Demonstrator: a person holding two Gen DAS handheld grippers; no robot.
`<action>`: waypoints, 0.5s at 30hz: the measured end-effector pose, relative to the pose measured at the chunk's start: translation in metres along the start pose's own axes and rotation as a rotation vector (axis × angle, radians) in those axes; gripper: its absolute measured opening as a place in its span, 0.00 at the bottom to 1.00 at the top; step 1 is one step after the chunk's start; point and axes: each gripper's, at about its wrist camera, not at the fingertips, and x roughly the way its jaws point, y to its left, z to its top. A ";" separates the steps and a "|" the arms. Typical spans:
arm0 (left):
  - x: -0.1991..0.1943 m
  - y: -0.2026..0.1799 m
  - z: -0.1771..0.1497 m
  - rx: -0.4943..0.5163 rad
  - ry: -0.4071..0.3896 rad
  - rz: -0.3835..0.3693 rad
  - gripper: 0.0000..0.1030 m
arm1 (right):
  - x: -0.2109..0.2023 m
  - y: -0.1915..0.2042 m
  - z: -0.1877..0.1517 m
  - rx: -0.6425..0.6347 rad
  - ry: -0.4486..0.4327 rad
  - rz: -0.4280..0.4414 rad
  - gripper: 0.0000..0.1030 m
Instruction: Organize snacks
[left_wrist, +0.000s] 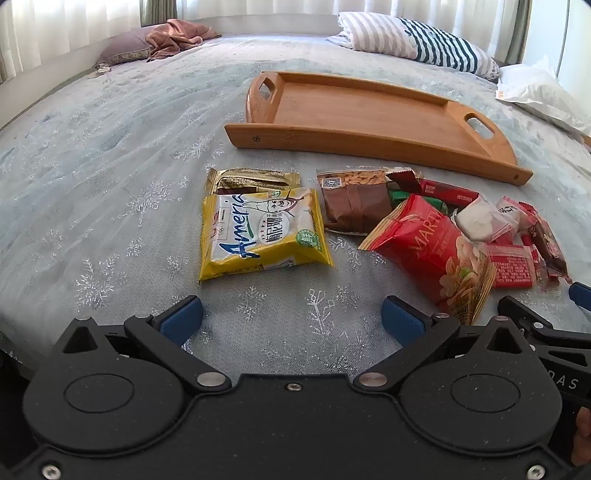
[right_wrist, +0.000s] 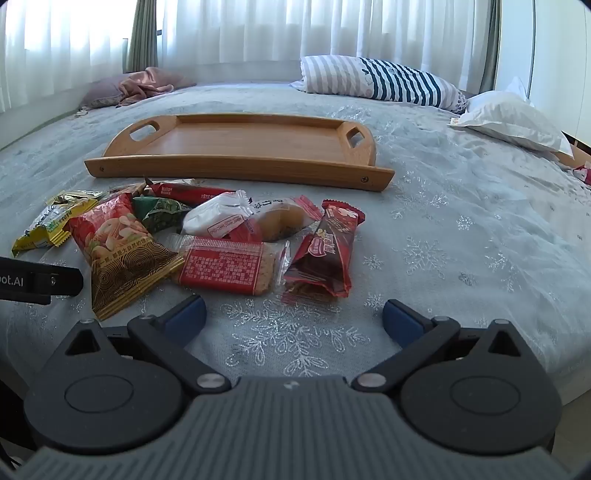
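Lying on a grey-blue bedspread (left_wrist: 110, 192) patterned with silver snowflakes, a cluster of wrapped snacks sits just in front of a wooden tray (left_wrist: 369, 142) with cut-out handles at both ends; the tray holds nothing. Left claw (left_wrist: 291, 317): jaws spread fully wide, blue pads clear of every packet, hovering above bare bedspread just short of the yellow packet (left_wrist: 262, 230) printed with blue lettering. Behind that packet, touching it, lies a gold-brown wrapper (left_wrist: 251, 179). To its right lie a clear-topped brown packet (left_wrist: 354, 203) and a red nut bag (left_wrist: 432, 251). Right claw (right_wrist: 293, 317): jaws likewise fully apart, gripping nothing, held just short of a dark red wrapper (right_wrist: 325, 254) and a red-labelled biscuit packet (right_wrist: 225, 269). In the right wrist view the red nut bag (right_wrist: 118, 243) lies at the left of the heap, with a green wrapper (right_wrist: 159, 214), a white pastry packet (right_wrist: 221, 218) and a long red bar (right_wrist: 192, 192) behind it, nearer the tray (right_wrist: 236, 166). Part of the left claw's black body enters at the left edge. At the far side of the bed: a striped pillow (right_wrist: 380, 83), a white pillow (right_wrist: 509, 122) and a pink cloth (right_wrist: 147, 83), with sheer curtains (right_wrist: 258, 33) beyond.
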 end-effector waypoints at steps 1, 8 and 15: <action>0.000 0.000 0.000 0.001 -0.002 0.001 1.00 | 0.000 0.000 0.000 0.000 0.001 0.000 1.00; -0.002 0.000 -0.003 0.001 -0.001 0.002 1.00 | -0.001 0.000 -0.001 -0.001 -0.004 -0.002 1.00; 0.000 0.000 0.000 0.002 0.006 0.002 1.00 | -0.001 0.000 0.000 -0.003 -0.008 -0.004 1.00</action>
